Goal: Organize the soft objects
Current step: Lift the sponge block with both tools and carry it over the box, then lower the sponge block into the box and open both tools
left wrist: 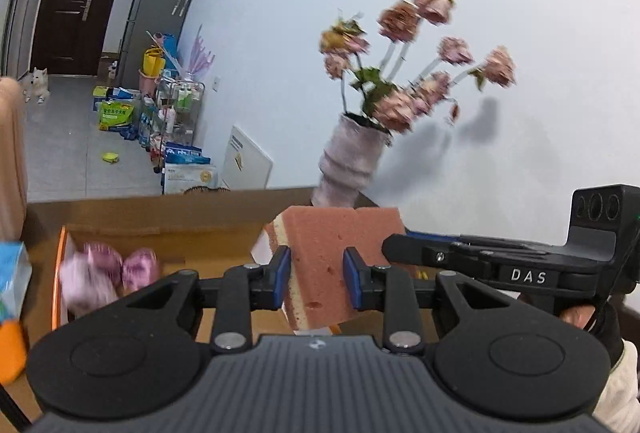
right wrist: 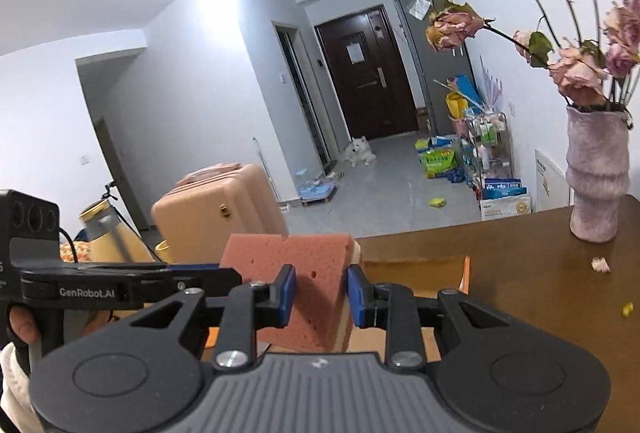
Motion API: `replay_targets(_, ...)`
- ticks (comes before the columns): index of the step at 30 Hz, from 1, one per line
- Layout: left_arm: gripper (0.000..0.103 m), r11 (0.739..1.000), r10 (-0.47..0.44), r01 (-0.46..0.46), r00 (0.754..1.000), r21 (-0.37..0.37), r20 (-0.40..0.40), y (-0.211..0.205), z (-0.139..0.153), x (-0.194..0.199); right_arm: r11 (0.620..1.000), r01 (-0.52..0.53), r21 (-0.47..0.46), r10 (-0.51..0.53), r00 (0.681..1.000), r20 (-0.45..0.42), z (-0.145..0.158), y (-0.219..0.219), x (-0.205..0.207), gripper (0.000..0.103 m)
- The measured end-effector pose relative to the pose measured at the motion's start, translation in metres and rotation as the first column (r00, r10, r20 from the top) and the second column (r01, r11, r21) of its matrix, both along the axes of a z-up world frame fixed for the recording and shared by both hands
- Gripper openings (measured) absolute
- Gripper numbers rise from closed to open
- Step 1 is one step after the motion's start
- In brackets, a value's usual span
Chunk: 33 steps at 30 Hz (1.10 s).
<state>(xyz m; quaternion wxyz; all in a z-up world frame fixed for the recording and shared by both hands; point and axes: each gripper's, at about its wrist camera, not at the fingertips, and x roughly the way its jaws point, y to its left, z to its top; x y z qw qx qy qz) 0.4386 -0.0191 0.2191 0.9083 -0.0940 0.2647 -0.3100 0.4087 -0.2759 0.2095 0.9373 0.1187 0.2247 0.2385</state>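
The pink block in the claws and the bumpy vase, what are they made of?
Pink block: looks like soft sponge foam, matte, dotted with small holes, with a pale yellow layer on one side. Vase: probably ceramic, with a mottled purple, slightly rough-looking ribbed surface; hard to be sure.

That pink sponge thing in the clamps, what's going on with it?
A person is holding a two-finger gripper in each hand, and both the left gripper and the right gripper are clamped on one pink sponge, held up in the air. Below it sits an open cardboard box on a brown table; blurred pink soft items lie in an orange-rimmed box beside it. A vase of dried roses stands near the wall.
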Motion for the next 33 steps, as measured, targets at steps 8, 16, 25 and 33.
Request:
replay_targets(8,0.025,0.999,0.037,-0.038,0.987,-0.004,-0.158,-0.010,-0.036,0.124,0.998,0.039,-0.058,-0.046,0.991,-0.128,-0.023,0.003,0.121,0.027)
replay_targets(16,0.025,0.995,0.100,-0.098,0.915,0.026,-0.391,-0.014,-0.140,0.225,0.976,0.056,-0.213,-0.118,0.950,-0.288,-0.109,0.022,0.220,0.027)
replay_targets(25,0.026,0.992,0.111,-0.073,0.888,0.100,-0.447,-0.030,-0.192,0.246,0.850,0.029,-0.526,-0.195,0.945,-0.263,-0.160,0.069,0.254,0.025)
replay_targets(33,0.037,0.992,0.126,-0.102,0.884,0.077,-0.450,-0.026,-0.192,0.243,0.799,-0.004,-0.602,-0.154,0.965,-0.211,-0.166,0.082,0.253,0.024)
